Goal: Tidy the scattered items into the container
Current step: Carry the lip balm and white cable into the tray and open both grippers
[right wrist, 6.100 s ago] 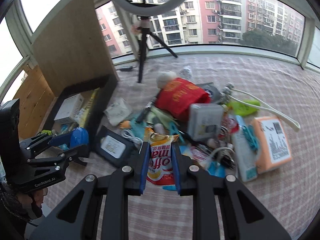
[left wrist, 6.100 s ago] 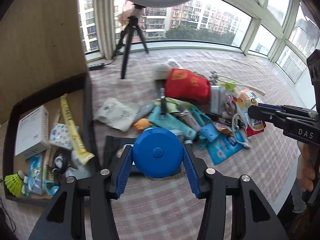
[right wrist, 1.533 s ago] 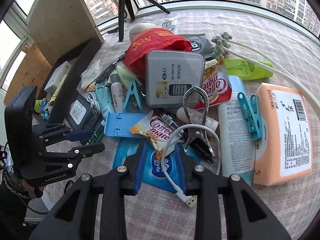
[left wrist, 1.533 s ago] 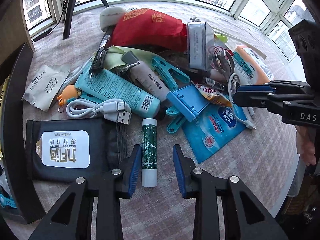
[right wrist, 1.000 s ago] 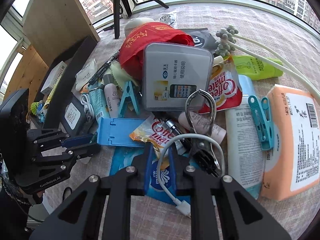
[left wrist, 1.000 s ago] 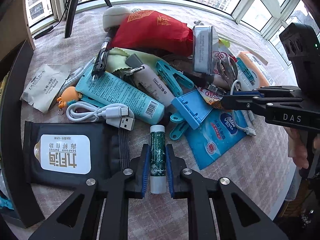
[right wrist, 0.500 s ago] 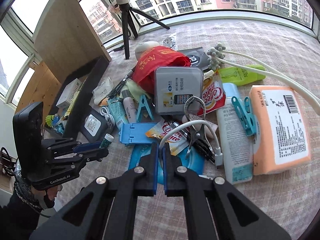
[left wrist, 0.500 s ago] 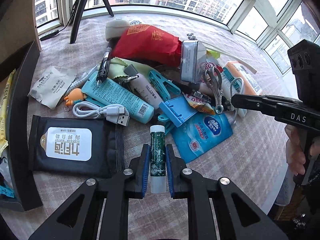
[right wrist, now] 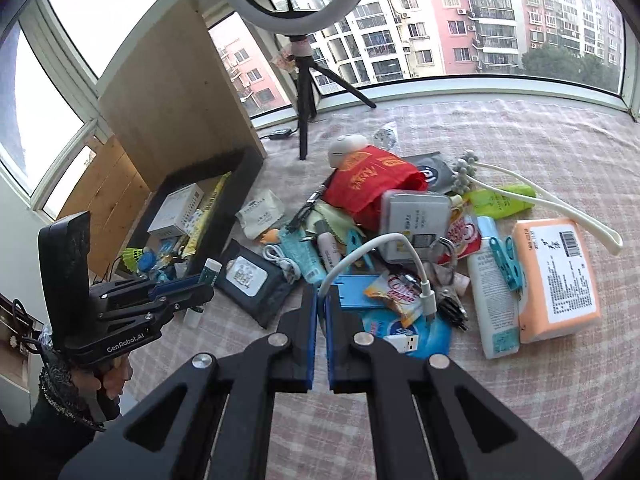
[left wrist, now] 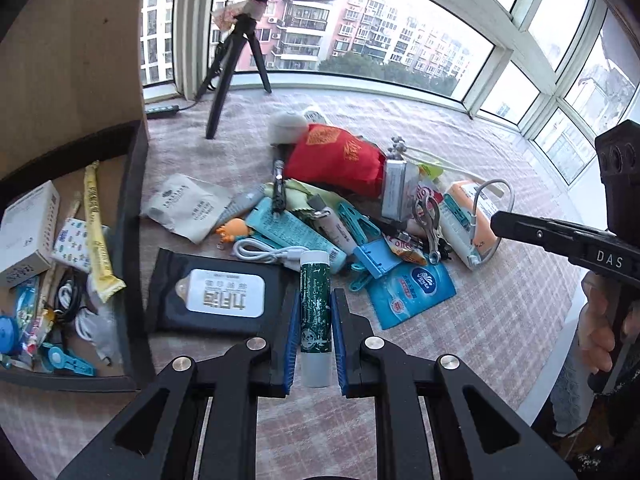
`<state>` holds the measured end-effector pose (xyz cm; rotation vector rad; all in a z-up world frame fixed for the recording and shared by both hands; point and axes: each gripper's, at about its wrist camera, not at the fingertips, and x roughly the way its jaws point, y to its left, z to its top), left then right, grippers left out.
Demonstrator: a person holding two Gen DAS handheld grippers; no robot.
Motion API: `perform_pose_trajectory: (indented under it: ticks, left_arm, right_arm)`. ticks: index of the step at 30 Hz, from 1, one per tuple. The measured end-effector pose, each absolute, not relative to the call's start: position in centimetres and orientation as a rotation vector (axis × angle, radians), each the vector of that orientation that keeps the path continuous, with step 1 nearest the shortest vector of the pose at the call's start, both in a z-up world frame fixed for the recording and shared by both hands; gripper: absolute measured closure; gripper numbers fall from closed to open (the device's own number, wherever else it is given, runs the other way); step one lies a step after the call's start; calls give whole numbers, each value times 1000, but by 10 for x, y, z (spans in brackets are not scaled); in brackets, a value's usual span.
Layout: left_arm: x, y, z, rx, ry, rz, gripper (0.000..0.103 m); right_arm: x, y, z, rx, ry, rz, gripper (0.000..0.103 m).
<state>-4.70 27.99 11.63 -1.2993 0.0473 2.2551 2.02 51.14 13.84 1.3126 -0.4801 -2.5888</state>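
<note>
Left wrist view: our left claw (left wrist: 314, 334) clamps a green tube (left wrist: 315, 304), lifted above the bench (left wrist: 500, 320).
Right wrist view: our right claw (right wrist: 320, 340) pinches a white cable (right wrist: 384, 248), whose loop arches up over the pile and whose plug hangs free.
Container: black tray (left wrist: 134, 240) on our left, already part filled.
Pile: a wipes pack (left wrist: 216, 292) and more clutter lie beside the tray.
Risk: we judge the dangling plug could snag the clutter and drag it; the smooth tube might slip.
</note>
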Motion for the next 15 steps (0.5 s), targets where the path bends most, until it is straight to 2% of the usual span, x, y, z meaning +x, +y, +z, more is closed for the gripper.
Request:
perform_pose_trajectory:
  ticks: [15]
  left_arm:
    - [-68,109,155,-1265,-76,2566,89]
  right_arm:
    - [-45,310,172,1202,-246,-2401,99]
